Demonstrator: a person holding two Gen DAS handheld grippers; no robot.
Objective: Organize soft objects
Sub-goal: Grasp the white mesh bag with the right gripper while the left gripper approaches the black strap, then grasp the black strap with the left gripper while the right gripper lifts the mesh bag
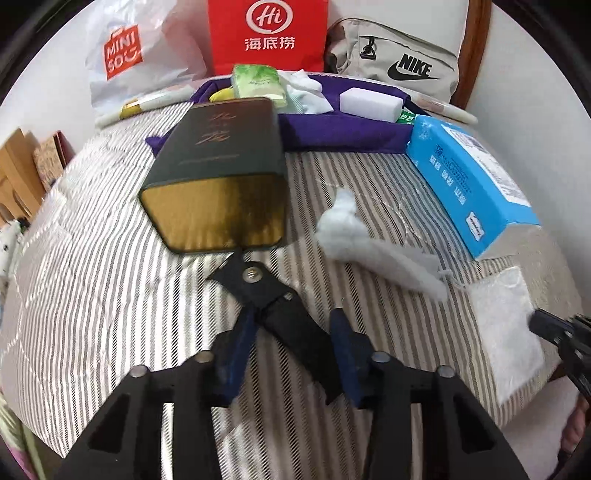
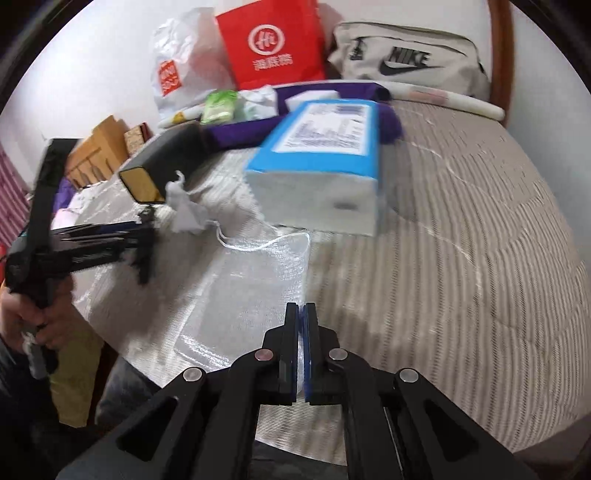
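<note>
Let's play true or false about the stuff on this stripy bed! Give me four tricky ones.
1. A red paper bag stands at the far edge of the bed. True.
2. The big pack near the white mesh bag is pink. False: it is blue.
3. The right hand-held gripper is wide open. False: its jaws are shut.
4. The grey bag says NIKE. True.

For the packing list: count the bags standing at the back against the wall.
3. White plastic bag at the left, red paper bag in the middle, grey sports bag at the right. More may be hidden.
</note>
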